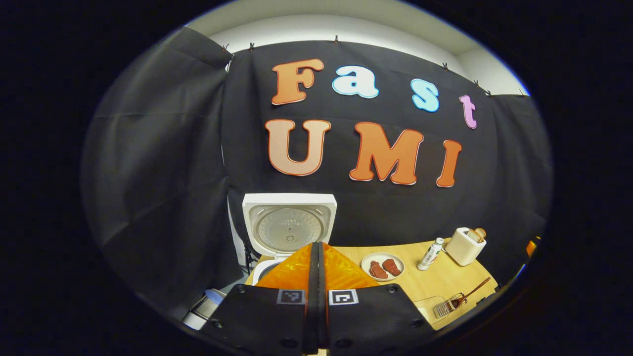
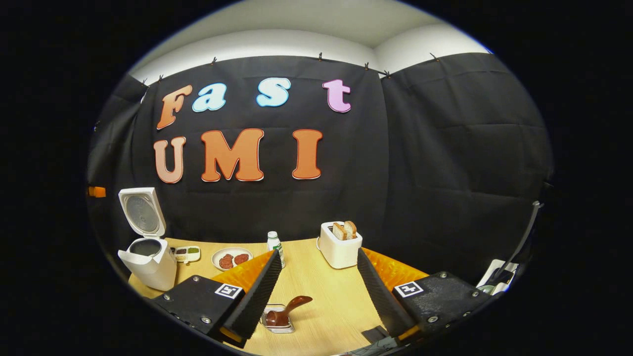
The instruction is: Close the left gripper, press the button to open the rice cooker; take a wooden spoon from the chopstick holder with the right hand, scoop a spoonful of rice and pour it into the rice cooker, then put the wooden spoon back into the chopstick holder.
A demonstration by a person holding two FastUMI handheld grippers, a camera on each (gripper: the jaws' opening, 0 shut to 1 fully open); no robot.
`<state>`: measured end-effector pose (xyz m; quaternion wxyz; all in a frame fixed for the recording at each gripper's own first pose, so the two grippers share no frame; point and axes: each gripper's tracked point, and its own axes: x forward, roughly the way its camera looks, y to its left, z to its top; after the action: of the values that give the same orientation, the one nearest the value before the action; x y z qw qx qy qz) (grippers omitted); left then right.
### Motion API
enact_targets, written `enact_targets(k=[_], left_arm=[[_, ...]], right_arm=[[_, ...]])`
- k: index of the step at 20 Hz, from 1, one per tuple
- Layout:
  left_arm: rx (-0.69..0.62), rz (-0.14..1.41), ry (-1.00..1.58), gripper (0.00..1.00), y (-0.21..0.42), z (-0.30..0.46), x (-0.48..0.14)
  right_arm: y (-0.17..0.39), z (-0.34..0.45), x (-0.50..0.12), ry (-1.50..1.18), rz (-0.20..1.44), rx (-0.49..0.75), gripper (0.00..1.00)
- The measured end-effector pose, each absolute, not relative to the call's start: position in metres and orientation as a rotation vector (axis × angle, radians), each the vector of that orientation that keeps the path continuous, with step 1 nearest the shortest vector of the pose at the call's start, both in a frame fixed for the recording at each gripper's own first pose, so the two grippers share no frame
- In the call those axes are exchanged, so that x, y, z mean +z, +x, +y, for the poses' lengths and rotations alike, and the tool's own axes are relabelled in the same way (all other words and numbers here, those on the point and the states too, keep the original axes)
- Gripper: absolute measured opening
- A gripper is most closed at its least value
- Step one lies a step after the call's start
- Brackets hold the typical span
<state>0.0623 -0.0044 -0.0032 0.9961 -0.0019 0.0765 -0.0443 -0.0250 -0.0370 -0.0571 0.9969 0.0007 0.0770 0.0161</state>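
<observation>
The rice cooker (image 2: 147, 262) already stands open at the table's far left, so my left gripper (image 1: 317, 277), fingers pressed together, did its part. My right gripper (image 2: 316, 287) is spread, empty; the wooden spoon (image 2: 287, 312) waits in its chopstick holder (image 2: 278, 326) below.

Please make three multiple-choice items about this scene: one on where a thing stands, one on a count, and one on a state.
1. Where does the small bottle stand?
A. between the plate and the toaster
B. inside the rice cooker
C. on top of the toaster

2. How many bread slices stick out of the toaster?
A. none
B. two
C. five

3. How is the rice cooker lid?
A. shut flat
B. lying on the table
C. raised open

Answers:
1 A, since the right gripper view shows it on the table between them.
2 B, since two slices show side by side.
3 C, since the lid stands upright over the rice cooker.
</observation>
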Motion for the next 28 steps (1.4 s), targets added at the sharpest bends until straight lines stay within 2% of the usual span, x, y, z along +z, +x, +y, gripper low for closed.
enact_targets(k=[7,8,9,11,13,16,28], left_arm=[[0.033,0.05,0.009,0.05,0.012,0.0,0.032],[0.039,0.045,0.006,0.07,0.002,-0.003,0.035],[0.05,0.038,0.001,0.31,-0.003,-0.006,0.036],[0.073,0.024,-0.007,0.58,-0.018,-0.007,0.039],[0.102,0.016,-0.004,0.57,-0.03,-0.007,0.04],[0.131,-0.005,0.011,1.0,-0.044,-0.004,0.043],[0.158,-0.007,0.006,1.0,-0.045,0.007,0.046]], right_arm=[[0.001,-0.043,-0.077,0.059,0.19,0.108,0.96],[0.006,-0.045,-0.082,0.054,0.194,0.115,0.96],[0.009,-0.045,-0.087,0.057,0.202,0.125,0.96],[0.012,-0.04,-0.095,0.083,0.224,0.156,0.96],[0.015,-0.036,-0.103,0.108,0.24,0.186,0.96],[0.018,-0.035,-0.114,0.131,0.258,0.201,0.95],[0.027,-0.032,-0.177,0.219,0.368,0.168,0.94]])
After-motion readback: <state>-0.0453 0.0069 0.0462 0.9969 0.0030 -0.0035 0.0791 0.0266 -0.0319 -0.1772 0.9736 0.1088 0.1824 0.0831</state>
